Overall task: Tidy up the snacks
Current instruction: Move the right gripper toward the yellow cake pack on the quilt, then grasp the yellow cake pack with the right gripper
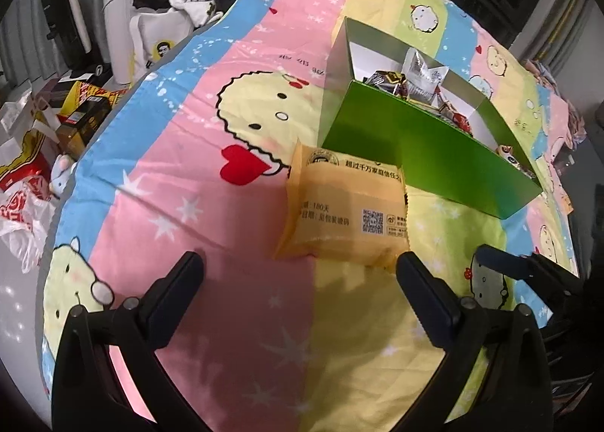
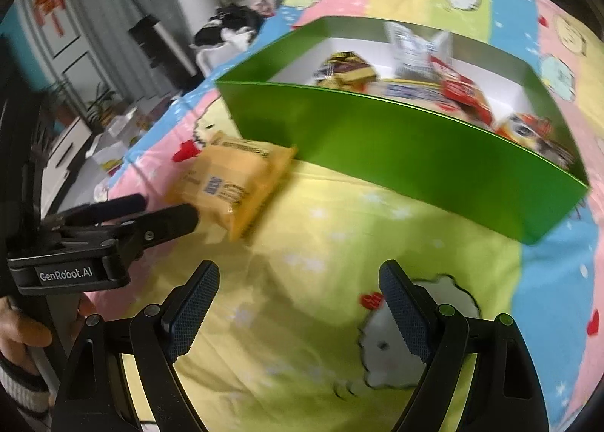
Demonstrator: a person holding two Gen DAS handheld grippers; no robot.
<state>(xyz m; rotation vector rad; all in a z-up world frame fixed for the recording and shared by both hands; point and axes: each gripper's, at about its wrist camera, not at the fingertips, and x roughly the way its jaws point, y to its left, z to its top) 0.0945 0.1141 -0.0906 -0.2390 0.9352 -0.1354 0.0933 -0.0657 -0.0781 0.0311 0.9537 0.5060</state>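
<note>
Closing on a yellow snack packet [image 1: 345, 211] lying on the bedspread [image 1: 211, 182] against the green box's [image 1: 434, 164] near wall, the left gripper [image 1: 300, 277] gapes empty; the right gripper [image 2: 298, 303], equally wide and empty, hovers nearby. Next, seemingly: straddle, pinch, lift into the box.

Open bedsheet [image 1: 234, 303] is lying bare in front of the left hand-held gripper [image 1: 300, 269], giving clear passage up to the yellow snack packet [image 1: 345, 213]. The green box [image 2: 396, 152] is standing just behind the packet, its tall front wall blocking any low approach. The right hand-held gripper [image 2: 298, 296] is facing bare sheet up to that wall, its jaws spread wide.
</note>
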